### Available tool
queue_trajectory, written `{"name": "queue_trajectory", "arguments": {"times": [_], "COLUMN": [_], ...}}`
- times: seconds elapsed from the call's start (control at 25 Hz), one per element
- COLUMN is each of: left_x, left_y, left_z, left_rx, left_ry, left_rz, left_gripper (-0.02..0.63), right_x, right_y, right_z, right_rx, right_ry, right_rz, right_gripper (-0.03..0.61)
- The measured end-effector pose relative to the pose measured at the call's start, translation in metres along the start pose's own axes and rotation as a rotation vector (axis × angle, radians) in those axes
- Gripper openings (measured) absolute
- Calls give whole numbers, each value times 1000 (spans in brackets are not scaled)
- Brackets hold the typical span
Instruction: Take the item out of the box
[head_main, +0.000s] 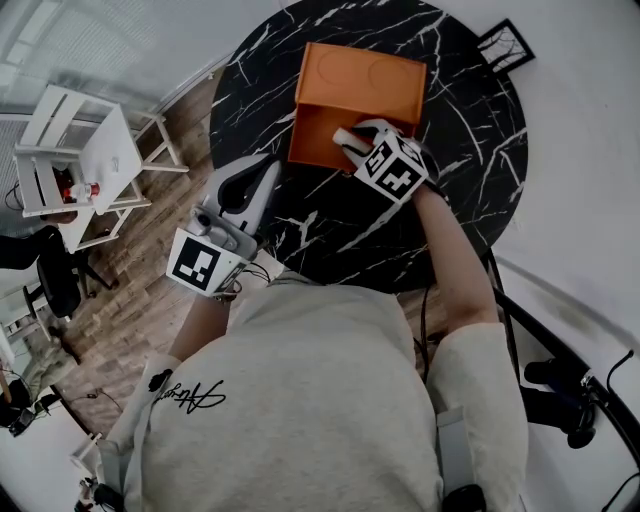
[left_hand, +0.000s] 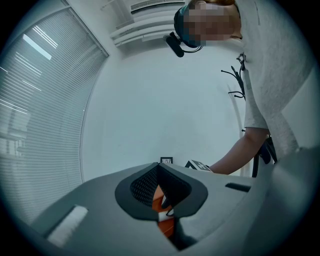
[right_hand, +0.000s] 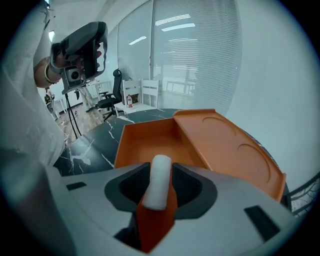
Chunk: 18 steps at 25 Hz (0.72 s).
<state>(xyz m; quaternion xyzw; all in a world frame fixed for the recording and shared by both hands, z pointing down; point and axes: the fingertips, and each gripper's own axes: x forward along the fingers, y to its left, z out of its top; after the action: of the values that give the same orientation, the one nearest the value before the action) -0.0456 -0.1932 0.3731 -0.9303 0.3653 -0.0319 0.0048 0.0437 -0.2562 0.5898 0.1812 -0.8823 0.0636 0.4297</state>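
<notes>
An office: window blinds (right_hand: 200, 55), glass partition (right_hand: 134, 55), a black desk chair (right_hand: 110, 99).

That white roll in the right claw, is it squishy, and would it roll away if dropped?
Probably soft and light: the white roll looks fuzzy, pinched in the right claw. Being cylindrical, it may roll on the smooth marble table.
</notes>
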Motion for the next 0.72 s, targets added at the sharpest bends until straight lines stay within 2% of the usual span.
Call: {"name": "queue_trajectory", "arguments": {"times": [0.4, 0.72], "left_x": [0, 5], "left_y": [3, -1], "left_z": [0, -2], "left_rx": [-4, -3], "left_ry": [-1, 6], "left_rz": [2, -15], "left_gripper": [3, 3], "right_x": [16, 17], "right_y": [8, 6], "right_z": [-10, -11], "right_rx": [-41, -35], "right_ry": [82, 122], "right_rz": [49, 46], "right_gripper": [117, 117]}}
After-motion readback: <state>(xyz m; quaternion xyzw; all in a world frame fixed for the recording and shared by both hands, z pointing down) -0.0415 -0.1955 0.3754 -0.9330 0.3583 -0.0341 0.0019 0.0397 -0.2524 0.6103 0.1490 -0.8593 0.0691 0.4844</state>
